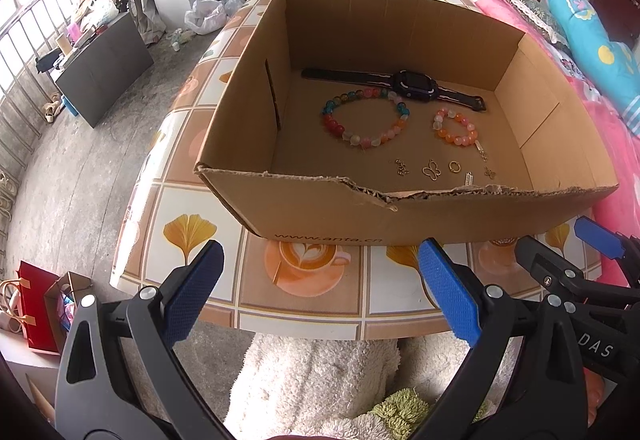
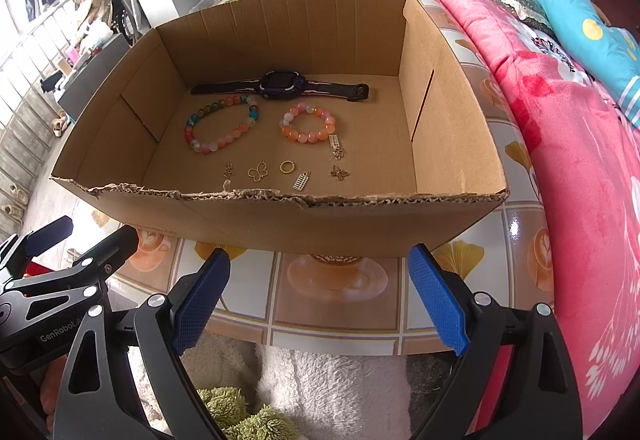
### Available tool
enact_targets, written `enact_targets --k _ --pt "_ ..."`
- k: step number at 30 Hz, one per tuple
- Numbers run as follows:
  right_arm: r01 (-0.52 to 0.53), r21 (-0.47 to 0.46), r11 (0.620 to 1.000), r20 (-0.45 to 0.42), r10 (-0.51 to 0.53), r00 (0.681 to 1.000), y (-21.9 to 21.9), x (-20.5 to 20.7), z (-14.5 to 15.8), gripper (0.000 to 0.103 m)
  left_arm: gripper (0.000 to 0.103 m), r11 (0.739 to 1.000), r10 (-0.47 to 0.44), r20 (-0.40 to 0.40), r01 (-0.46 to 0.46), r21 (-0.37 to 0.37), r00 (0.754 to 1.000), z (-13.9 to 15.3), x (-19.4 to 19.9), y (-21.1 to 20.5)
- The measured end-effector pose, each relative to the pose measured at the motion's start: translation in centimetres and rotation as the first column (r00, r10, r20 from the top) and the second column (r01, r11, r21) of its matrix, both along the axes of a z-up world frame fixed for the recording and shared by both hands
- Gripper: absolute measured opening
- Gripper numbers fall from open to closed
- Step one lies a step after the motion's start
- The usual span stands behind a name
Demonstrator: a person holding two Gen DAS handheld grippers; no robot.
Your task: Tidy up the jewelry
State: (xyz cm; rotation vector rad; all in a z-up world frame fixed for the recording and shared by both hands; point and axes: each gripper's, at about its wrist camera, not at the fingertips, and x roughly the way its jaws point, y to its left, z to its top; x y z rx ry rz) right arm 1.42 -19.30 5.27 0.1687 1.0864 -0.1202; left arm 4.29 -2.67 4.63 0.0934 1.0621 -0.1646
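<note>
An open cardboard box [image 1: 320, 212] [image 2: 280, 216] stands on the table and holds the jewelry. A dark wristwatch [image 1: 404, 82] [image 2: 282, 83] lies at its back. In front of it sit a large multicoloured bead bracelet [image 1: 334, 128] [image 2: 192, 138] and a smaller orange one [image 1: 452, 138] [image 2: 304, 137]. Several small gold charms and a gold ring [image 1: 454, 165] [image 2: 286, 166] line up near the front wall. My left gripper [image 1: 320, 288] and right gripper [image 2: 318, 292] hover open in front of the box, side by side, holding nothing.
The table [image 1: 312, 280] [image 2: 336, 292] wears a tiled coffee-cup print cloth. A pink blanket [image 2: 580, 160] and blue pillow [image 1: 592, 36] lie on the right. A white fluffy rug [image 1: 320, 372] is below the table edge. A grey cabinet [image 1: 104, 72] and red bag [image 1: 38, 304] stand left.
</note>
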Motion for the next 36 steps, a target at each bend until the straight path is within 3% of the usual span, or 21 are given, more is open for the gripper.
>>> enact_targets --k 36 --pt "0.000 0.000 1.000 -0.010 0.000 1.000 0.09 0.15 0.14 0.088 0.094 1.000 0.003 -0.009 -0.003 -0.008 1.000 -0.13 -0.01 0.12"
